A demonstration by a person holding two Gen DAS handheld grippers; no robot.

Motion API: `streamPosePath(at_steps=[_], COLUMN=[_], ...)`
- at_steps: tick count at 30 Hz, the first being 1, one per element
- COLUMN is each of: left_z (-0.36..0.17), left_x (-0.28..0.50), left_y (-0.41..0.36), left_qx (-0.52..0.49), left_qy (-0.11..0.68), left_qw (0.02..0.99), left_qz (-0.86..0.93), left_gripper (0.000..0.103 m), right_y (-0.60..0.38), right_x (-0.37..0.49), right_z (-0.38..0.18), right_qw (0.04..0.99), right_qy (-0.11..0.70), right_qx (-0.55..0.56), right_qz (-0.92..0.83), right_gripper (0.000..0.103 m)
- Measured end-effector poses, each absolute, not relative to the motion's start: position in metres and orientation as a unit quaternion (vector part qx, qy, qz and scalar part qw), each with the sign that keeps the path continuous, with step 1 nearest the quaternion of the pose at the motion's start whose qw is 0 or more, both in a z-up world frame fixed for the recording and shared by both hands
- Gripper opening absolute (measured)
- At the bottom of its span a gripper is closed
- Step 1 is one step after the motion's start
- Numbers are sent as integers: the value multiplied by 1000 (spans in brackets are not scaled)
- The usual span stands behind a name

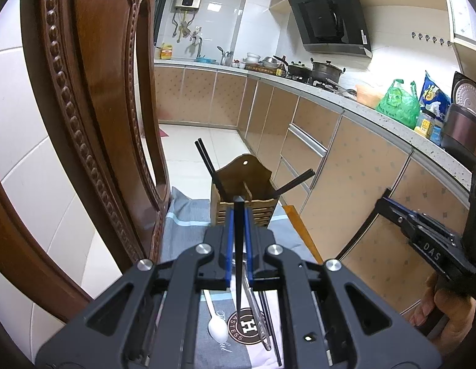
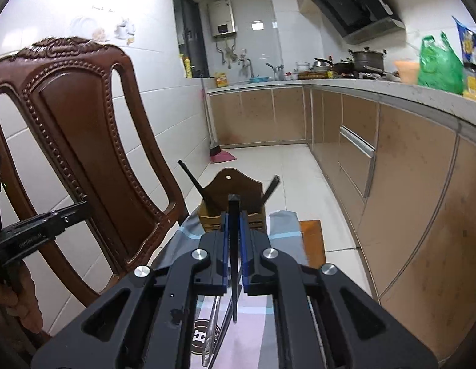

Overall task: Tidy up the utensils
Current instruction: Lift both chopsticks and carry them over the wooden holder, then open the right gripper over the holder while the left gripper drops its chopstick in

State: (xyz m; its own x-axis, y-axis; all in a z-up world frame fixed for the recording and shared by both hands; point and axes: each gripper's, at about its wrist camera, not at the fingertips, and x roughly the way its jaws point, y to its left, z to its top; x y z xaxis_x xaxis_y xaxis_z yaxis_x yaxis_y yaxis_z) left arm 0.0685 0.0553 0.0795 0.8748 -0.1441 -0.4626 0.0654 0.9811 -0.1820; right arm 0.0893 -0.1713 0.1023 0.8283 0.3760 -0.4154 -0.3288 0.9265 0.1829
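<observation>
Both grippers [image 1: 238,215] [image 2: 234,215] pinch chopsticks [image 1: 238,246] [image 2: 234,246], apparently just short of holder [image 1: 242,212].

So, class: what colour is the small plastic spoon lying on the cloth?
White. The small plastic spoon shows best in the left wrist view.

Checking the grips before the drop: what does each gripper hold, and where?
Left gripper and right gripper each clamp one black chopstick near its thick end.

Hidden and cut-off parts around the holder [image 1: 242,198]

Chopstick [image 1: 239,246] lower end masked by gripper frame; chopsticks' [image 1: 207,163] bottoms sunk inside holder; chair [image 1: 93,92] top cropped by edge; bag [image 2: 439,64] right of holder smeared; counter items beyond too small to identify.
</observation>
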Motion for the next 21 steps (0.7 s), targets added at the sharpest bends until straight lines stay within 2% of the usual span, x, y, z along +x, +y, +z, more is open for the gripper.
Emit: streamPosePath(at_steps=[6, 15, 21], left_z=[80, 80, 74], left_x=[70, 75, 81], left_y=[61, 68, 70], left_qx=[-84, -94, -94], left_qy=[242, 236, 240], left_qw=[965, 966, 965], left_qz=[-55, -56, -56], left_gripper=[6, 6, 6], right_y=[-166, -149, -132], right_x=[96, 158, 224], right_z=[115, 202, 204], right_qw=[953, 969, 979], right_qy=[225, 154, 126], right_qx=[51, 52, 68], right_qz=[196, 184, 143], right_gripper=[7, 7, 7])
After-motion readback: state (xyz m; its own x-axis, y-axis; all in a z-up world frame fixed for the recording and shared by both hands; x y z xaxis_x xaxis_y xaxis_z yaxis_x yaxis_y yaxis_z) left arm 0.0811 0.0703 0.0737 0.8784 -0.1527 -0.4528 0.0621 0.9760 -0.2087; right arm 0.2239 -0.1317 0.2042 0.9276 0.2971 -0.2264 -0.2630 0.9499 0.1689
